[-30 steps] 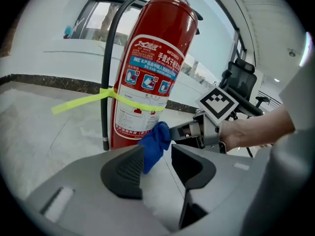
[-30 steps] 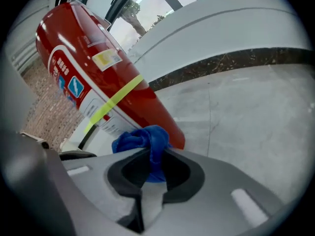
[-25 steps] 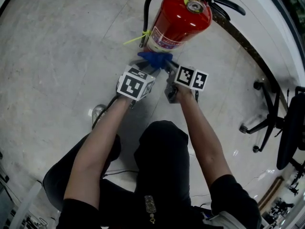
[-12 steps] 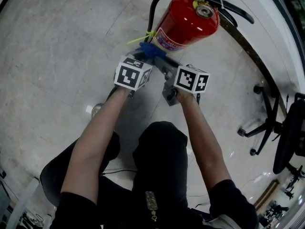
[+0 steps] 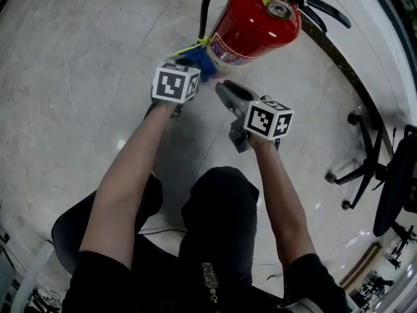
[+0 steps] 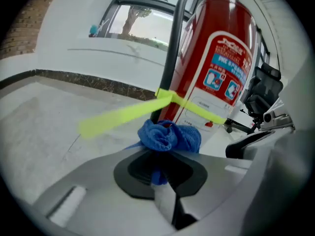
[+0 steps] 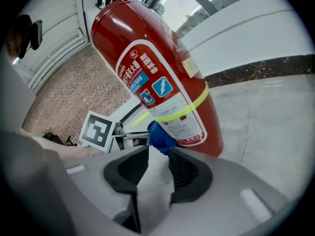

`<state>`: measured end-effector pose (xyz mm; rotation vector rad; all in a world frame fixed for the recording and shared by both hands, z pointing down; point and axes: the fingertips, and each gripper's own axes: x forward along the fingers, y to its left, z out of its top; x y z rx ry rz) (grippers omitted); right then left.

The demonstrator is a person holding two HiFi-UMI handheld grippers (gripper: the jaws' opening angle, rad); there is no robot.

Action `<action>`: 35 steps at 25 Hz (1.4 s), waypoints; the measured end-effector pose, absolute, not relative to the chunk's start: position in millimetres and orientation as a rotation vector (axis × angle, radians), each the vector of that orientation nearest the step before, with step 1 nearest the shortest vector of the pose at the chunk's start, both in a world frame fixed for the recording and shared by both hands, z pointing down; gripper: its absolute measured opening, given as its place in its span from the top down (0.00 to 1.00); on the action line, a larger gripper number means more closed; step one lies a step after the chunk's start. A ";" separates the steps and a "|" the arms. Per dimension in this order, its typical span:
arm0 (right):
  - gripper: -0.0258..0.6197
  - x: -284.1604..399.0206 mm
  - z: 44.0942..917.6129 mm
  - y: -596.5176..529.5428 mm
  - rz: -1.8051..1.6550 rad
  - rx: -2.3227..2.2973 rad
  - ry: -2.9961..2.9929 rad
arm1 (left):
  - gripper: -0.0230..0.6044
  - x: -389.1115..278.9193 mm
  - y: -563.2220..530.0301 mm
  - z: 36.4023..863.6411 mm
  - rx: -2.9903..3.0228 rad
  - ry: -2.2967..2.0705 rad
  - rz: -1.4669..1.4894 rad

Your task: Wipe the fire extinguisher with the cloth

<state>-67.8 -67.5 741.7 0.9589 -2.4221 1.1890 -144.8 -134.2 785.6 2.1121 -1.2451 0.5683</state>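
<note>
1. Two things crowd the spot where the work is: a black hose (image 5: 205, 8) that runs down the left side of the fire extinguisher (image 5: 254, 28), and a yellow-green strap (image 5: 192, 46) tied round both, with its loose end sticking out to the left.
2. Standing on a pale grey floor (image 5: 78, 77), the red extinguisher has a dark border strip (image 5: 339, 70) running behind it. Its black handle (image 5: 319, 8) and gauge (image 5: 279, 8) are on top.
3. An office chair (image 5: 384, 175) stands well apart to the right, and the person's dark-clad knees (image 5: 218, 214) are below both forearms.
4. Left claw (image 5: 190, 67): its jaws have just been closing, and in the left gripper view they stand nearly together on the blue cloth (image 6: 170, 136). The cloth bulges out past the tips in a bunch.
5. That bunch sits at the lower edge of the extinguisher's label (image 6: 221, 68), just under the strap (image 6: 123, 114) and beside the hose, and seems to touch the cylinder.
6. Right claw (image 5: 225, 90): its jaws have just been opening. In the right gripper view they stand partly apart (image 7: 155, 168) with only bare floor in the gap.
7. Beyond its tips the cloth (image 7: 158, 135) and the extinguisher (image 7: 152, 68) lie near, and the right claw touches neither.
8. Each claw carries a marker cube, left (image 5: 174, 83) and right (image 5: 268, 119).
</note>
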 end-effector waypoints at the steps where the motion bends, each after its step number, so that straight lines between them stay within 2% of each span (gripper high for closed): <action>1: 0.78 -62.6 746.7 -65.9 1.199 0.981 -2.406 | 0.93 -140.3 -130.2 792.8 2.106 -1.227 0.598; 9: 0.78 -39.6 797.3 -64.0 1.207 1.034 -2.278 | 0.93 -110.2 -102.8 813.9 2.132 -1.068 0.676; 11: 0.67 -43.0 799.3 -69.2 1.250 1.039 -2.306 | 0.93 -100.7 -96.0 812.4 2.154 -1.009 0.662; 13: 0.62 -47.2 795.9 -76.5 1.343 1.049 -2.342 | 0.92 -91.4 -91.2 808.3 2.187 -0.953 0.648; 17: 0.61 -52.3 792.3 -87.5 1.539 1.063 -2.376 | 0.92 -80.0 -87.4 802.4 2.254 -0.886 0.634; 18: 0.61 -53.6 794.0 -88.2 1.575 1.054 -2.370 | 0.92 -80.2 -86.9 802.1 2.263 -0.884 0.636; 19: 0.67 -54.0 796.4 -88.8 1.599 1.049 -2.357 | 0.92 -80.4 -86.2 801.5 2.274 -0.880 0.638; 20: 0.79 -53.4 799.8 -89.8 1.604 1.051 -2.339 | 0.91 -80.3 -85.0 800.7 2.284 -0.873 0.639; 21: 0.84 -52.5 803.9 -91.0 1.585 1.057 -2.320 | 0.88 -80.0 -83.6 799.9 2.291 -0.865 0.638; 24: 0.86 -47.2 819.5 -94.4 1.469 1.088 -2.262 | 0.80 -81.9 -79.2 800.3 2.280 -0.856 0.642; 35: 0.87 28.7 852.1 -138.1 1.439 1.471 -2.103 | 0.80 -96.2 -61.4 795.2 2.253 -0.872 0.582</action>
